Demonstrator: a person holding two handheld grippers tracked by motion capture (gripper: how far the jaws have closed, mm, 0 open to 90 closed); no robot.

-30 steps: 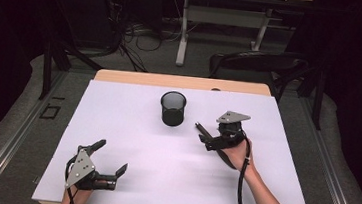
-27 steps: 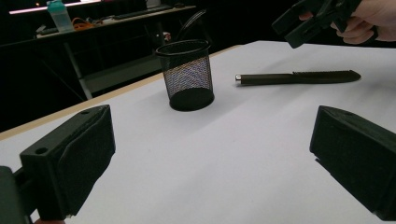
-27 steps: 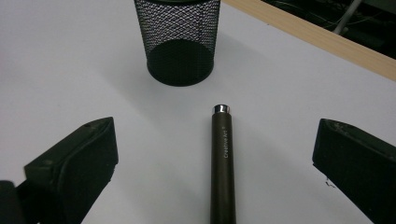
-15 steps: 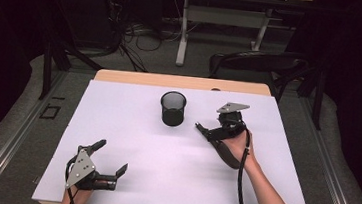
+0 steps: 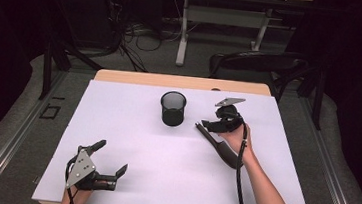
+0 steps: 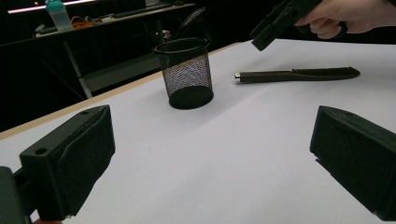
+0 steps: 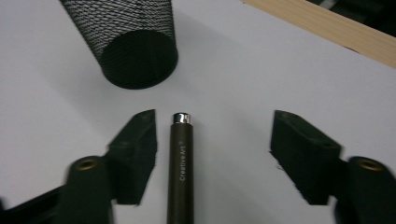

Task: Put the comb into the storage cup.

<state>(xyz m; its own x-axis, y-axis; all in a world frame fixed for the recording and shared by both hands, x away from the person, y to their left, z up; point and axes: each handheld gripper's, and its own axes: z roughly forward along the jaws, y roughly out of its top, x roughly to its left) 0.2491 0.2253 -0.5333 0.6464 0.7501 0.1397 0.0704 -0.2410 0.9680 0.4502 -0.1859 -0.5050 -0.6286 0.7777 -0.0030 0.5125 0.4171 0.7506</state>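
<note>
A dark, slim tool (image 5: 217,144) with a silver tip lies flat on the white table (image 5: 131,127), just right of a black mesh cup (image 5: 173,109). My right gripper (image 5: 209,125) hangs over the tool's tip end. In the right gripper view its jaws straddle the tool (image 7: 181,163). They have just been closing; the left pad (image 7: 135,154) is close beside it and the right pad (image 7: 303,154) is still well off. The mesh cup (image 7: 130,37) stands just beyond. My left gripper (image 5: 112,158) rests open at the front left with nothing between its jaws.
The left gripper view looks across bare white table toward the cup (image 6: 187,72), the tool (image 6: 299,74) and the other hand (image 6: 345,14). A wooden table edge (image 5: 181,82) runs along the far side. Beyond it stand a black chair (image 5: 258,64) and a desk frame.
The right hand has moved away from the person along the tool toward its silver tip, and its jaws have narrowed around it. The tool, cup and left gripper have stayed put.
</note>
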